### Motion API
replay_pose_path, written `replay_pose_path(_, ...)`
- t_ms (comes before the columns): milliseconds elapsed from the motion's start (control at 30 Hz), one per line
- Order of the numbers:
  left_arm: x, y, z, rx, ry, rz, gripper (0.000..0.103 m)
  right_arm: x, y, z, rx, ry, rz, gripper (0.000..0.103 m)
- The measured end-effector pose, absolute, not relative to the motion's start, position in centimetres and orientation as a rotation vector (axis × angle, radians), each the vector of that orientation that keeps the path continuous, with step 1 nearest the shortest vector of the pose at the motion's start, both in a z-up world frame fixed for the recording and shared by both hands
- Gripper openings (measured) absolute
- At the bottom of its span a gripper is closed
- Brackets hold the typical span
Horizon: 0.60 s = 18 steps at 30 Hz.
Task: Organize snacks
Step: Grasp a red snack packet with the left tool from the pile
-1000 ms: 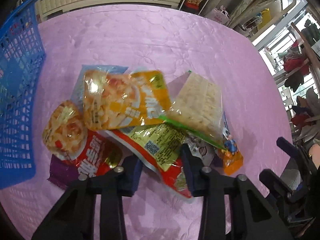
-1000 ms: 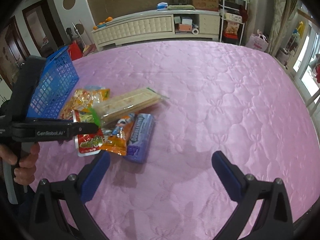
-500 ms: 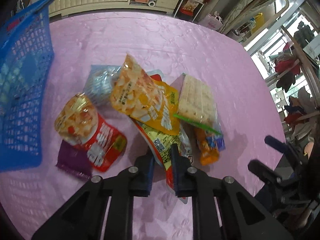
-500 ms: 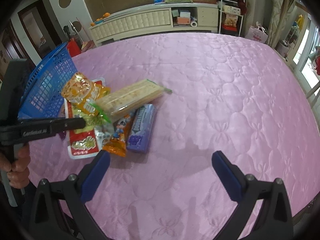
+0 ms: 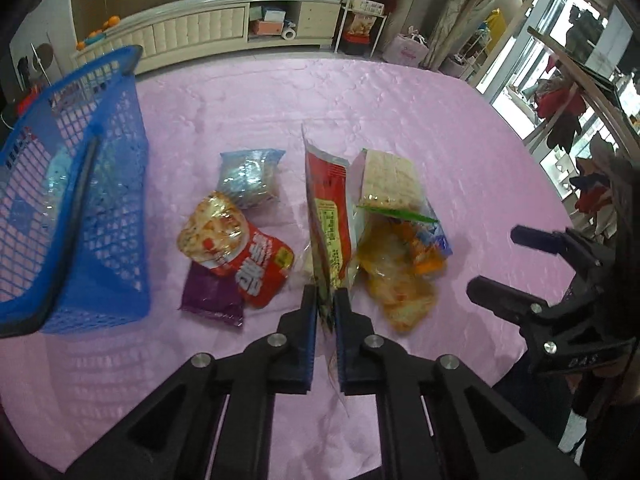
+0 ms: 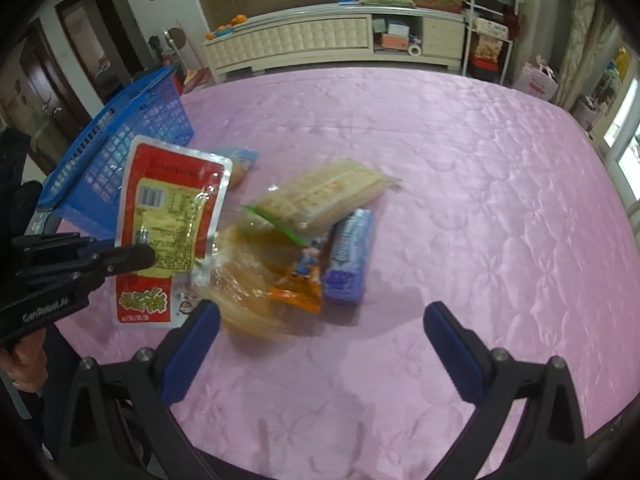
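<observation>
On a pink quilted tabletop (image 5: pixel 400 120), the left gripper (image 5: pixel 326 304) was clamped shut on the lower edge of a red-and-yellow snack packet (image 5: pixel 326 216), which stood edge-on in its own camera and, seen from the right wrist (image 6: pixel 168 224), hung lifted with its printed face showing, in front of the basket. At far left a blue mesh basket (image 5: pixel 80 184) sat tilted on the cloth, something pale and hard to make out visible through its wall. Just right of it lay a purple wrapper (image 5: pixel 210 296) under a red bag pictured with chips (image 5: pixel 236 244), and beyond them a light-blue pouch (image 5: pixel 250 174). Right of the held packet, a clear pack of pale crackers (image 5: pixel 388 178) with a green strip rested over a blurred yellowish bag (image 5: pixel 396 284) and a small orange sachet (image 6: pixel 298 284); a purple bar-shaped pack (image 6: pixel 348 258) lay just beside the sachet on the right. The right gripper (image 6: pixel 320 344) hung near the pile with its blue-padded jaws spread wide and nothing between them, over bare cloth. The right and far halves of the cloth lay open as far as the rounded edge, with a cream cabinet (image 6: pixel 320 40) beyond the far side.
</observation>
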<state>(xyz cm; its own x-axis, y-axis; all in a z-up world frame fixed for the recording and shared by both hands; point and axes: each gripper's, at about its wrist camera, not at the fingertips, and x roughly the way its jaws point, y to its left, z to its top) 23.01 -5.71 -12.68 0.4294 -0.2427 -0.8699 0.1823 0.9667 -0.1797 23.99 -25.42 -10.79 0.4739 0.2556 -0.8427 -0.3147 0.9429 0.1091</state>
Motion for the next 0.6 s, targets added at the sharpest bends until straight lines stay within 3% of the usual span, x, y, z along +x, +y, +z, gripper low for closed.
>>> replay_pose_path(600, 18.1, -4.4, -13.3, -0.006, 1.055, -0.226, 0.007, 23.8, -22.1, -14.8, -0.207, 1.114, 0.36, 0.103)
